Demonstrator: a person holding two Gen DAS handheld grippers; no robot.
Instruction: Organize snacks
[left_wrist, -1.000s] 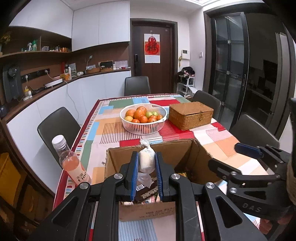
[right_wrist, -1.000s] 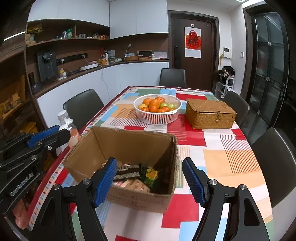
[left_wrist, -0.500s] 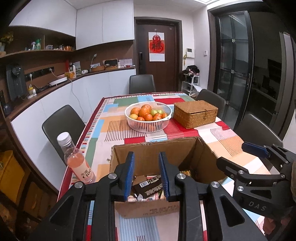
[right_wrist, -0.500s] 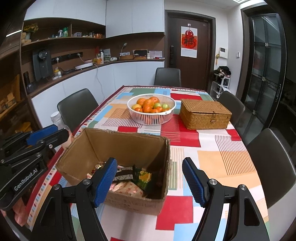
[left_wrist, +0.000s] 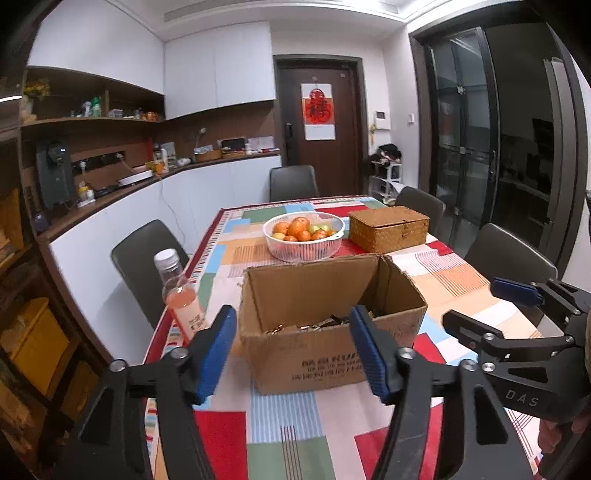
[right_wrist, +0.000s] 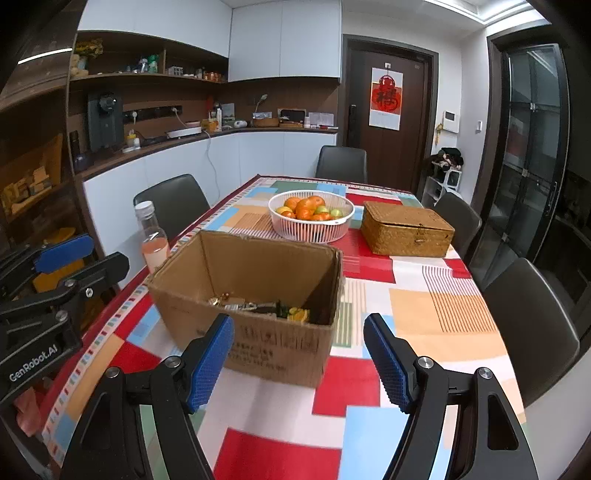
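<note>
Open cardboard box (left_wrist: 325, 354) sits on the table (right_wrist: 424, 314), flaps up, mouth facing up. Snacks (right_wrist: 258, 308) lie loose in the bottom: shiny wrappers plus one green-and-orange pack at the box's right end as seen from the right wrist view. Single wrappers too small to read. Box's long axis runs roughly across the table, left to right in both views; the printed long wall faces the cameras. Print on that wall is dark, blurred block lettering, not legible.

Left gripper (left_wrist: 293, 350) is on the near side of the box, blue pads apart and opening, nothing between them; the box's front wall shows through the gap. Seen from the right wrist view, its body reads "GenRobot.AI". Right gripper (right_wrist: 299, 360) is also near side of the box, pads wide apart, empty. From the left view its body reads "DAS".

Bottle (left_wrist: 181, 295) with pink drink and clear cap stands upright just left of the box, near the table edge; label writing unreadable. Behind the box: white basket (right_wrist: 312, 227) of oranges and green fruit, and right of it a closed wicker case (right_wrist: 406, 232). Far behind, a brown door (right_wrist: 384, 110) with a red poster (right_wrist: 386, 98) bearing a Chinese character. Dark chairs (right_wrist: 173, 203) ring the table.
</note>
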